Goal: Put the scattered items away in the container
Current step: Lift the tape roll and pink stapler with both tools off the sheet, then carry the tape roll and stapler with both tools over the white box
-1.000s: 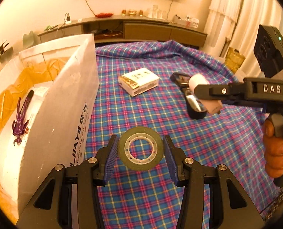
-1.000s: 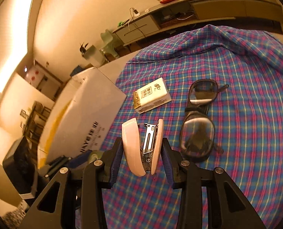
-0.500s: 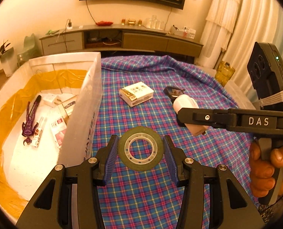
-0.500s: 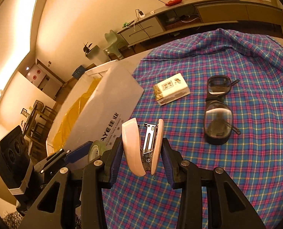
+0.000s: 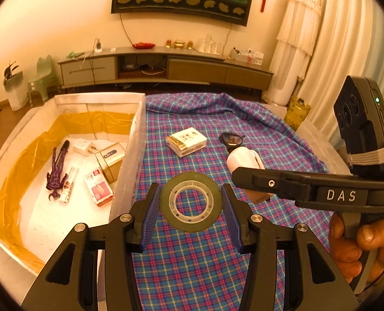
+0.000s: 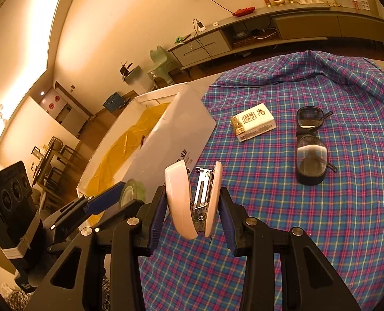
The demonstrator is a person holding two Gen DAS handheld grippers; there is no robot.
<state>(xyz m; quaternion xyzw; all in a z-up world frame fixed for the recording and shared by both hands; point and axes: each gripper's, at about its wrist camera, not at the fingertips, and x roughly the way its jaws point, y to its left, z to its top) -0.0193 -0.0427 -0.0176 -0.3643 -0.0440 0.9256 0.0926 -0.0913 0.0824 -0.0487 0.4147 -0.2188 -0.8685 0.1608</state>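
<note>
My left gripper is shut on a green tape roll and holds it above the plaid cloth, just right of the white box lined in yellow. My right gripper is shut on a pink stapler, held above the cloth right of the left gripper; the stapler also shows in the left wrist view. A small white carton and dark glasses lie on the cloth beyond.
The box holds a purple toy figure, a gold tin, a red-and-white pack and small white items. The plaid cloth covers the table. A long low cabinet stands by the far wall.
Both grippers have risen with their loads. The left view now looks down into the box, and the right gripper sits higher and closer to the left one.
</note>
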